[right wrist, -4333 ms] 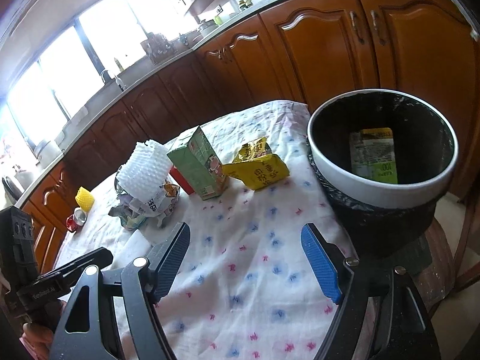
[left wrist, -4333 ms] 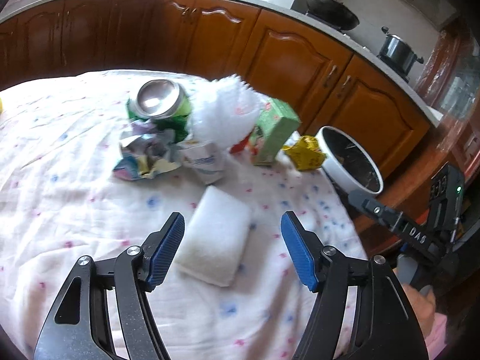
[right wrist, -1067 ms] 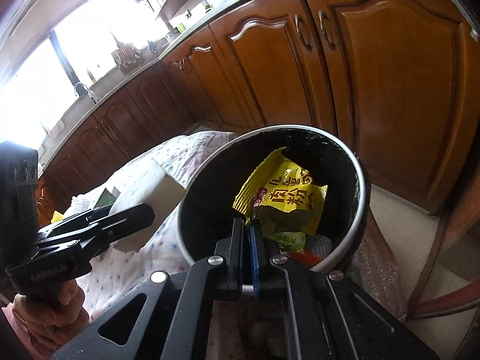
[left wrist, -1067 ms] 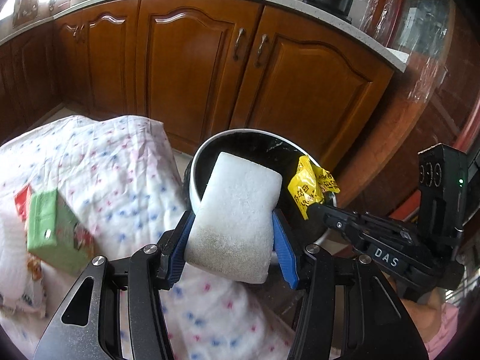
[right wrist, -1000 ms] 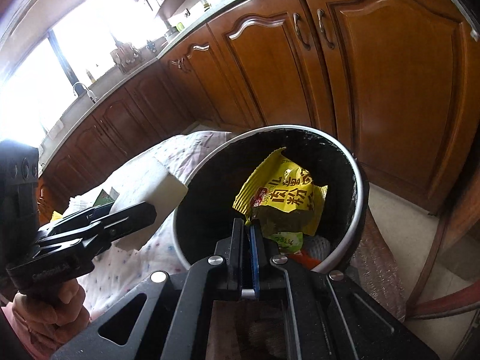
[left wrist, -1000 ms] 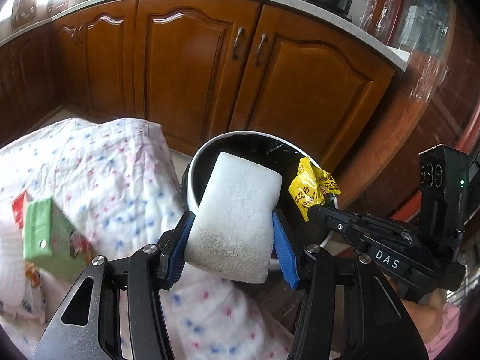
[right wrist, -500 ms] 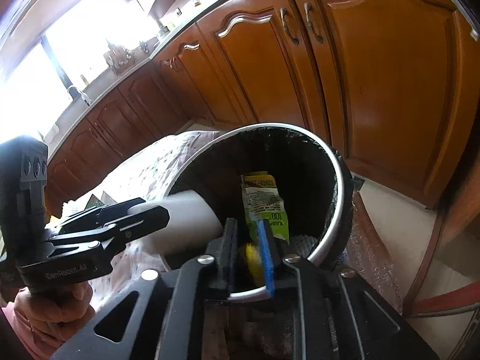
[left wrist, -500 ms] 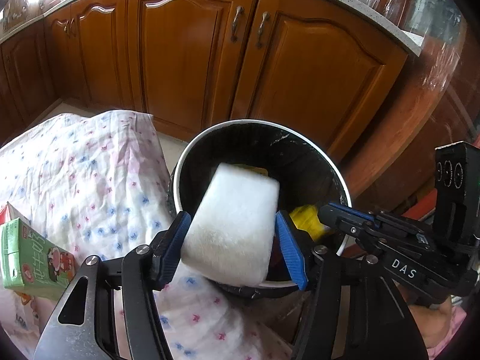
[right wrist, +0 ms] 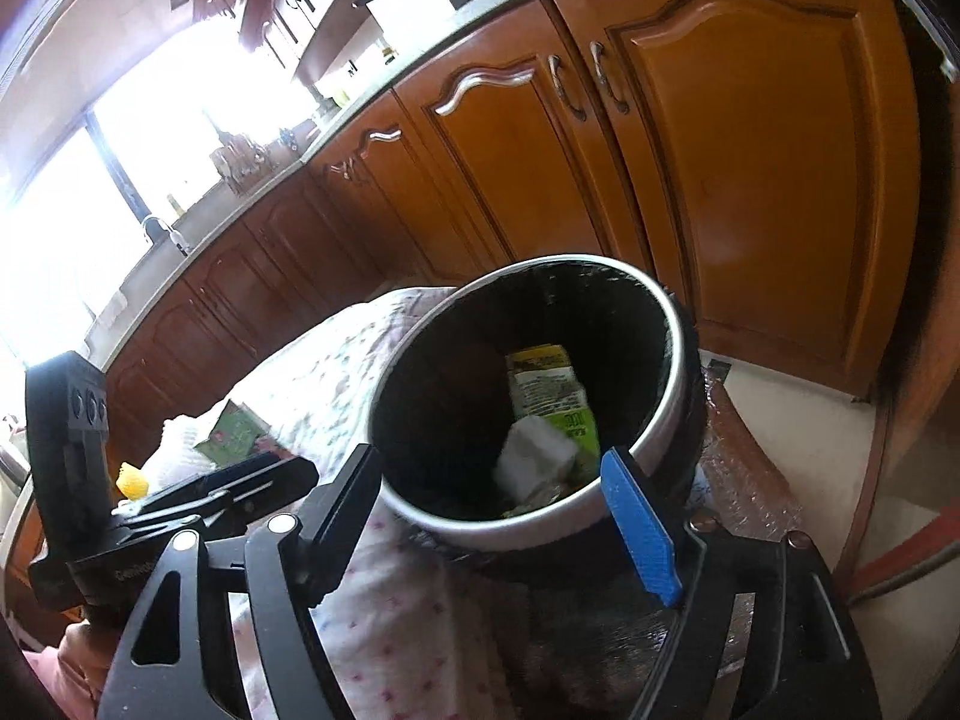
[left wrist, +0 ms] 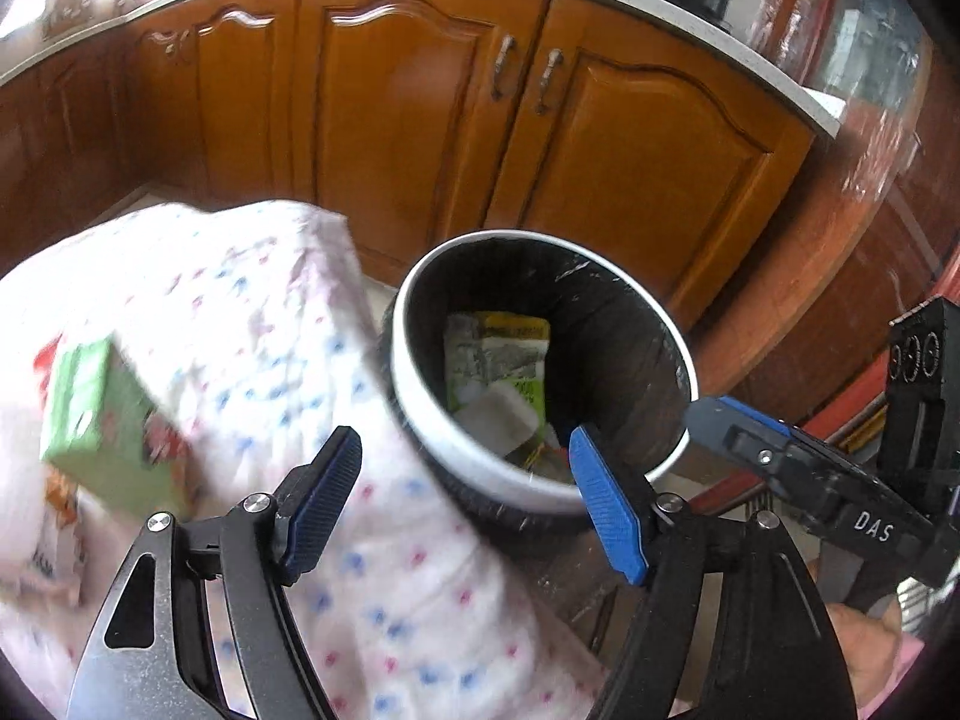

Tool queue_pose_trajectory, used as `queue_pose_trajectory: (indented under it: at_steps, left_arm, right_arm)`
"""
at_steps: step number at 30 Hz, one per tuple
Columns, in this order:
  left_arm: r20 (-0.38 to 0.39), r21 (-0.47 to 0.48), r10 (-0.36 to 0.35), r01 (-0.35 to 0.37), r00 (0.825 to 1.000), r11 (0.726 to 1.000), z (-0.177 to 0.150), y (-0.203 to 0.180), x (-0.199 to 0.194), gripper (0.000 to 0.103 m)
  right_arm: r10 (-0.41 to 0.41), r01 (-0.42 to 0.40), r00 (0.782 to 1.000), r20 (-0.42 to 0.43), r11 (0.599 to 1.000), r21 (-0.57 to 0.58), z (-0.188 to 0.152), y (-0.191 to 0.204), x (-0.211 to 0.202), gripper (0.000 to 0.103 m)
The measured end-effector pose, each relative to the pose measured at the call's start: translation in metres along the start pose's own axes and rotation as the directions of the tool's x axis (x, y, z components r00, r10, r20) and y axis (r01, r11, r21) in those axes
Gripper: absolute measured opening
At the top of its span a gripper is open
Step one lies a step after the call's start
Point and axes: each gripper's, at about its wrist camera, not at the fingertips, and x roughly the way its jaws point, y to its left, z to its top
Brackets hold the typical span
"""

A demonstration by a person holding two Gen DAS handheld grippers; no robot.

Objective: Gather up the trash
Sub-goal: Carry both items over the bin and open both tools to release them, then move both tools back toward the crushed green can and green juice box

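Both grippers hang at the bin, and both have let go. The left gripper has just been opening its jaws, and nothing lies between them now. The white foam block lies down in the bin, ahead of and below the left gripper's fingertips, resting on a green and yellow packet. The right gripper has likewise just been spreading its jaws; they stand wide and empty over the near rim of the bin, and the same block shows just beyond them on the bin's floor. A yellow wrapper cannot be made out clearly among the rubbish below.

So this round of dropping looks done, and the trash left to collect lies the other way. From the left gripper, the green carton sits off to its left and a little nearer, on the flowered cloth that covers the desk, blurred in this view. It seems to lie tilted, its long axis running roughly away from the gripper, though the blur makes that unsure. More white and printed scraps lie just beside it at the left edge.

From the right gripper, the carton is far off to the left, beyond the left gripper's body, with a small yellow thing near it. The left gripper is plainly the nearer one to the carton and would reach it by swinging left, away from the bin; the right would have to cross past the other hand.
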Motion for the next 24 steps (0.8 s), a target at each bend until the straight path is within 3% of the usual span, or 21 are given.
queue_pose_trajectory:
  at_steps: [7,24]
  left_arm:
    - [0.027,-0.074,0.027,-0.025,0.999,0.997,-0.032,0.032,-0.032,0.073]
    - [0.053,-0.277,0.122,-0.102,0.991,0.955,-0.106,0.124,-0.104,0.073]
  right_arm:
    - [0.022,-0.022,0.999,0.034,1.0,-0.011,-0.025,0.029,-0.011,0.083]
    - [0.109,-0.114,0.992,-0.064,0.99,-0.078,-0.074,0.109,0.02,0.083]
